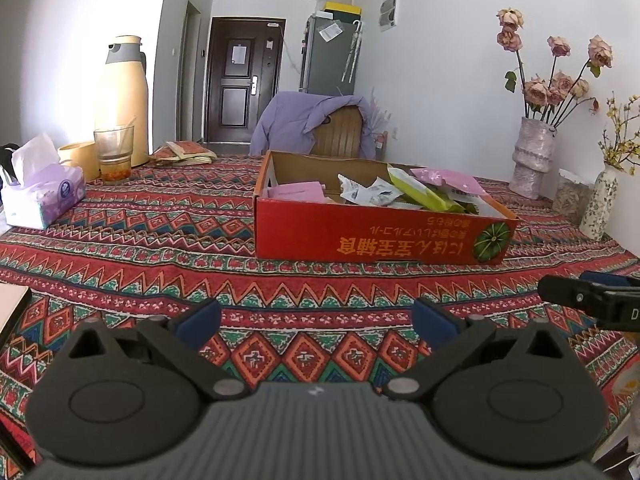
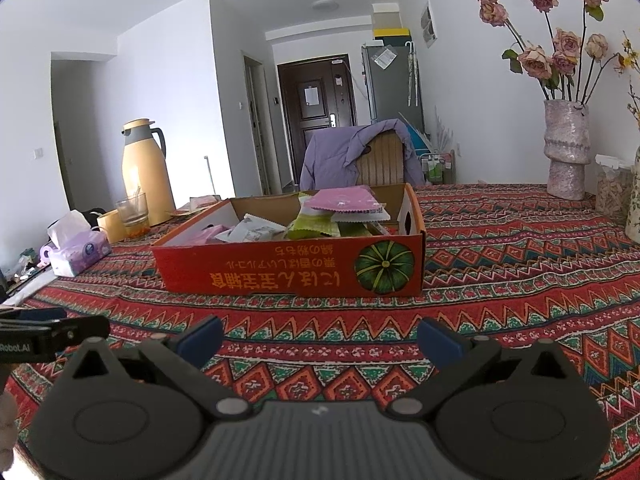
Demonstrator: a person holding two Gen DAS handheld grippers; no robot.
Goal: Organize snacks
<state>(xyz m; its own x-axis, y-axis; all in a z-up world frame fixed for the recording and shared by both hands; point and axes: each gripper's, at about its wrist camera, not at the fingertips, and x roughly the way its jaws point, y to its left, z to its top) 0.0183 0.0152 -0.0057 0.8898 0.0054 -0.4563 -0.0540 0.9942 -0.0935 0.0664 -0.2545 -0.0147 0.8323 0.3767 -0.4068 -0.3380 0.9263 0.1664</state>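
A red cardboard box (image 1: pixel 360 236) with a pumpkin picture stands on the patterned tablecloth, also in the right wrist view (image 2: pixel 280 276). It holds several snack packets: pink (image 1: pixel 448 178), green (image 1: pixel 420 192) and white (image 1: pixel 368 192); in the right wrist view a pink packet (image 2: pixel 344 200) lies on top. My left gripper (image 1: pixel 316 318) is open and empty, low over the cloth, short of the box. My right gripper (image 2: pixel 320 340) is open and empty, also short of the box. Each gripper's tip shows at the edge of the other's view.
A tissue pack (image 1: pixel 44 196), a glass (image 1: pixel 114 152), a yellow cup (image 1: pixel 78 156) and a thermos jug (image 1: pixel 122 96) stand at the left. Flat packets (image 1: pixel 182 154) lie behind them. A vase of dried roses (image 1: pixel 534 156), a jar and a small vase (image 1: pixel 600 204) stand at the right. A chair with a purple jacket (image 1: pixel 320 124) is behind the table.
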